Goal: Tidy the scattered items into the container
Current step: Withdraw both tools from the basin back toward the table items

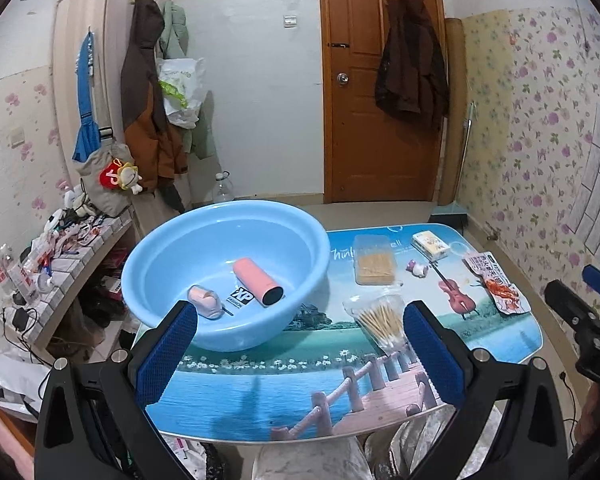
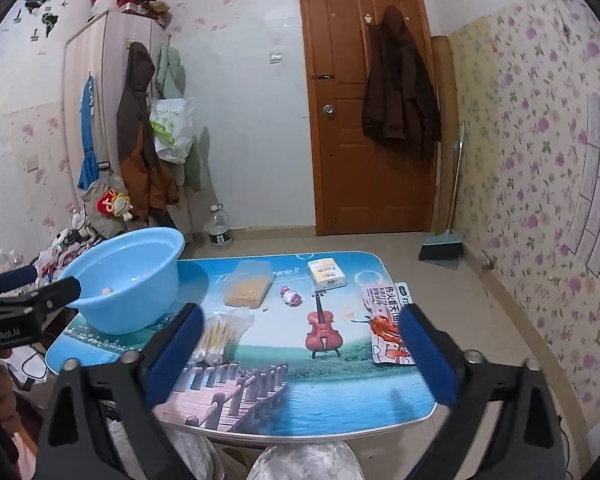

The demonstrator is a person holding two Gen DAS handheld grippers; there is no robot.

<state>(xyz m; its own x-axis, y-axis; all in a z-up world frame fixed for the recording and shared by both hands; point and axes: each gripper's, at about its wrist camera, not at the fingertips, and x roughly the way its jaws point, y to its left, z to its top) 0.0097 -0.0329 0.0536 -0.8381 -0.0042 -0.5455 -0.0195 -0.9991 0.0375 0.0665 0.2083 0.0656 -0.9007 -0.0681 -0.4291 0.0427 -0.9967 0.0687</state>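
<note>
A light blue basin [image 1: 168, 248] stands on the left of the picture-printed table [image 1: 260, 392]. It holds a pink cylinder [image 1: 257, 287], a small pink case [image 1: 205, 300] and a black-and-white tag [image 1: 241, 298]. On the table lie a bag of cotton swabs [image 1: 381, 322], a clear box of sticks [image 1: 373, 265], a small toy [image 1: 417, 268], a tissue pack [image 1: 431, 245] and a snack packet [image 1: 498, 288]. My left gripper [image 1: 300, 320] is open and empty before the basin. My right gripper [image 2: 300, 328] is open and empty above the table's front edge, with the swabs [image 2: 220, 338] and the packet [image 2: 386, 322] by its fingers.
A cluttered shelf [image 1: 60, 252] stands left of the table. A water bottle [image 2: 220, 226] and a broom with dustpan [image 2: 444, 246] are on the floor by the brown door [image 2: 364, 120]. Coats hang on the wardrobe [image 1: 100, 80].
</note>
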